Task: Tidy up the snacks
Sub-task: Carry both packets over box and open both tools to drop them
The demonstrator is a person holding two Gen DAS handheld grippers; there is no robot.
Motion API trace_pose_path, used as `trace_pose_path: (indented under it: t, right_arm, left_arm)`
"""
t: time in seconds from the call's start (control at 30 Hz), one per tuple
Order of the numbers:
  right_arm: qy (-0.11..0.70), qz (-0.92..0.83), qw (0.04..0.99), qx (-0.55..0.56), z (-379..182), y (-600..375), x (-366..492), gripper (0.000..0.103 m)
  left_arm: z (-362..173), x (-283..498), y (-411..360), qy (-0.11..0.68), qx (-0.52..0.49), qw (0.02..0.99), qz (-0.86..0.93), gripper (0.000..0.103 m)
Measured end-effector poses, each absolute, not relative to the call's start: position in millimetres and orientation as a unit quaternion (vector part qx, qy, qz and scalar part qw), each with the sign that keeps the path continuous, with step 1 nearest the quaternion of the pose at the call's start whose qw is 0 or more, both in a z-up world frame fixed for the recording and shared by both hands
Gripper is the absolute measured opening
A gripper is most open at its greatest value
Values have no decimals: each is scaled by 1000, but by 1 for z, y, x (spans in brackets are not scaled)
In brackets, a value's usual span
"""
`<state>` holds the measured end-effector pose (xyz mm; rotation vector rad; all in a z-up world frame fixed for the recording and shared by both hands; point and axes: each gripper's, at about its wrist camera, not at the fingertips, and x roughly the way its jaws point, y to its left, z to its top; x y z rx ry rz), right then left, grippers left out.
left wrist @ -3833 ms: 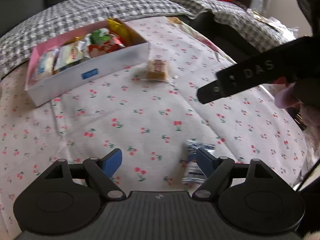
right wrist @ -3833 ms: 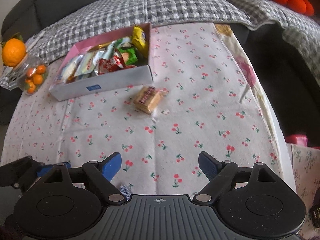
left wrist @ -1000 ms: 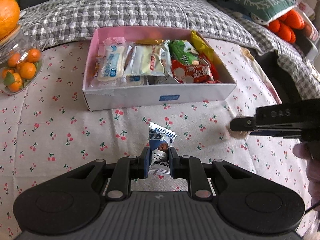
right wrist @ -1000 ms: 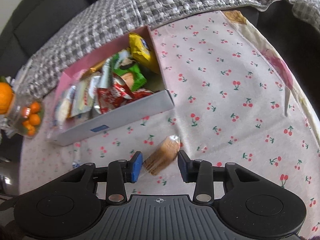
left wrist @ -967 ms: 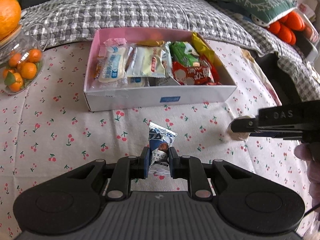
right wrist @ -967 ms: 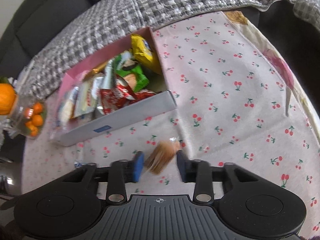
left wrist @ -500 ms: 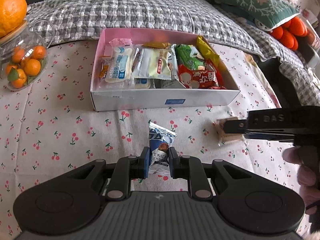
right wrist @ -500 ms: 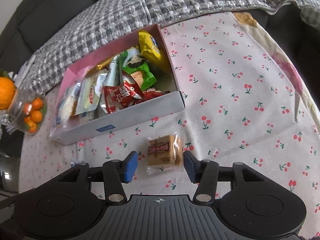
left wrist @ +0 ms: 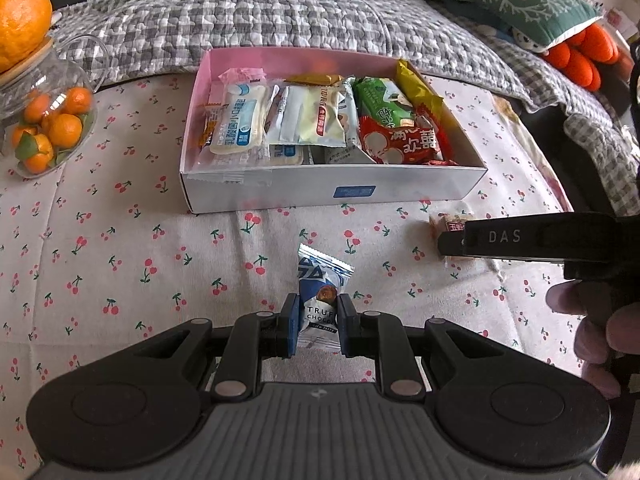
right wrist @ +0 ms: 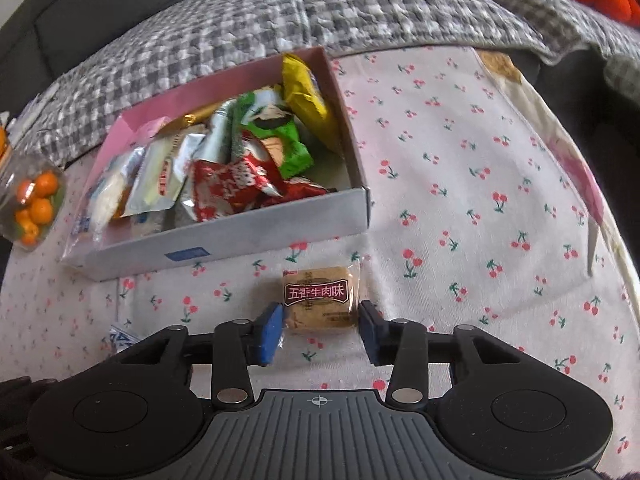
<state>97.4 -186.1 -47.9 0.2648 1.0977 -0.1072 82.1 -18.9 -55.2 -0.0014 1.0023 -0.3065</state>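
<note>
A pink-lined white box (left wrist: 320,192) full of snack packets sits on the cherry-print cloth. My left gripper (left wrist: 318,330) is shut on a blue truffle chocolate packet (left wrist: 322,292), held upright in front of the box. A brown biscuit packet (right wrist: 318,296) with a red label lies flat on the cloth just before the box's right corner (right wrist: 360,208). My right gripper (right wrist: 320,330) straddles it and its jaws are closing, the blue pads (right wrist: 272,328) at the wrapper's two edges. In the left wrist view the right gripper's finger (left wrist: 500,238) covers part of the biscuit packet (left wrist: 446,222).
A glass jar of small oranges (left wrist: 44,120) stands left of the box, with a large orange (left wrist: 20,12) on its lid. A grey checked blanket (left wrist: 300,12) lies behind. The cloth's right edge (right wrist: 592,208) drops away. A hand (left wrist: 600,328) holds the right gripper.
The biscuit packet, tilted between the right jaws a second ago, now lies flat and square; those jaws spread wider, then narrowed around it. The left gripper kept its hold, unmoved.
</note>
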Motion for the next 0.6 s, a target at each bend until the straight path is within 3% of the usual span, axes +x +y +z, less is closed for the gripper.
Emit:
trace_pose_path:
  t: [0.6]
  right_arm:
    - [497,6,843,206,-4,-188,90,39]
  left_arm:
    - [-25,97,-7,435,-14,891,-130,17]
